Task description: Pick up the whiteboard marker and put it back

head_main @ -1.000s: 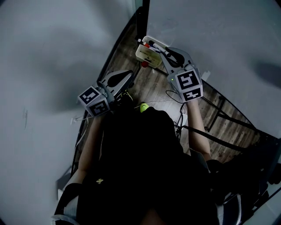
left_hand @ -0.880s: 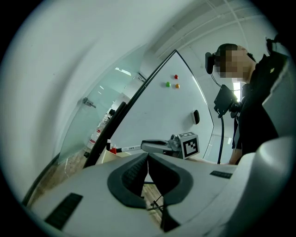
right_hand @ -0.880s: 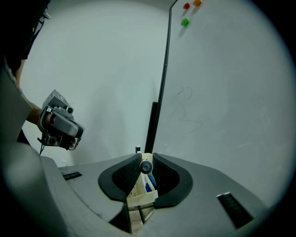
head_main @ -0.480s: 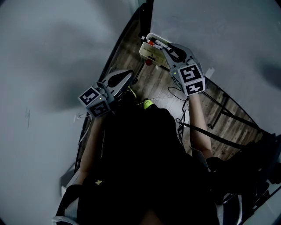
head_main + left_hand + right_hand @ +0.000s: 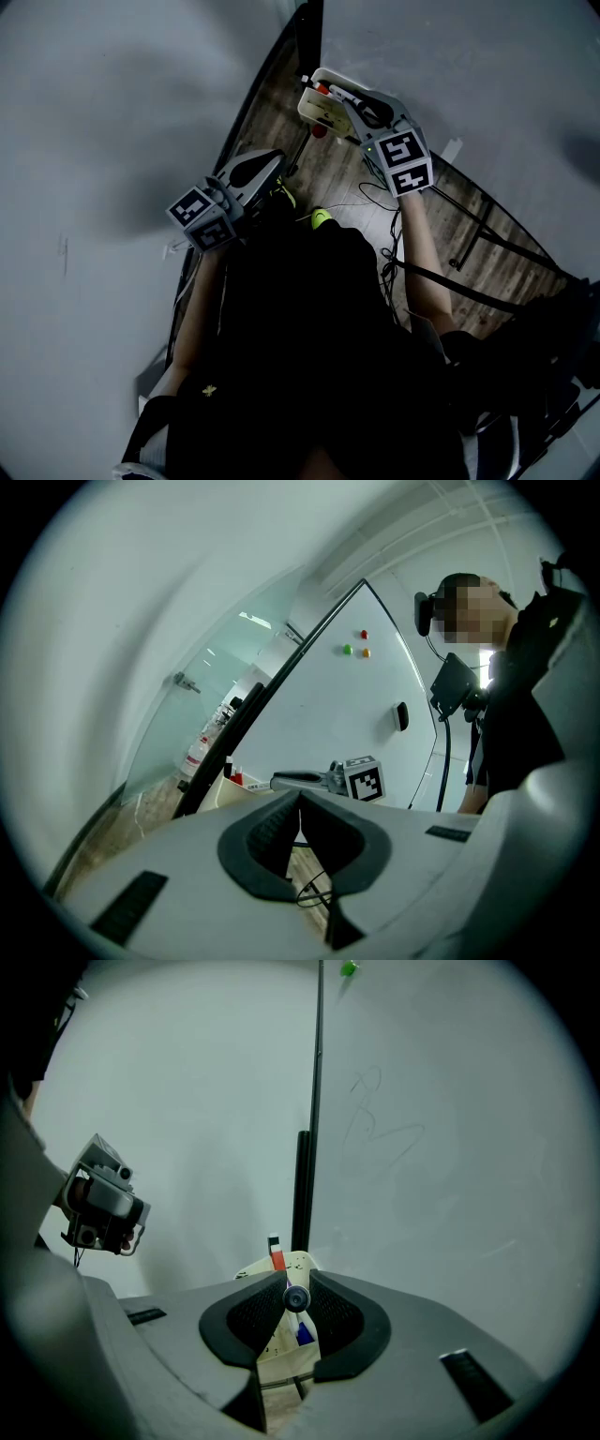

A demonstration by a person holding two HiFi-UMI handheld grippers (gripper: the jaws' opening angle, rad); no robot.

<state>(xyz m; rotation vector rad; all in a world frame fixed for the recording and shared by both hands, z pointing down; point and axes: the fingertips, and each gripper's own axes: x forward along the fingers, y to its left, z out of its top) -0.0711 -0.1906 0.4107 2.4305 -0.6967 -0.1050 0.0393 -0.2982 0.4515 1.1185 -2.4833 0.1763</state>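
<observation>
My right fingers (image 5: 258,1321) clench the marker (image 5: 296,1297) end-on, aimed at the tray (image 5: 279,1349) at 12 o'clock; my left fingers (image 5: 272,836) are closed and empty.

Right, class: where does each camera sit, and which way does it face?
Head view: on the person's head, facing steeply down; shows the dark torso, left hand-held gripper, right hand-held gripper.
Left gripper view: on the left hand-held gripper, looking along its closed jaws at the whiteboard; person's body at right.
Right gripper view: on the right hand-held gripper, looking along jaws clamping a marker.
Shared: head and right gripper views both show the marker box.
</observation>
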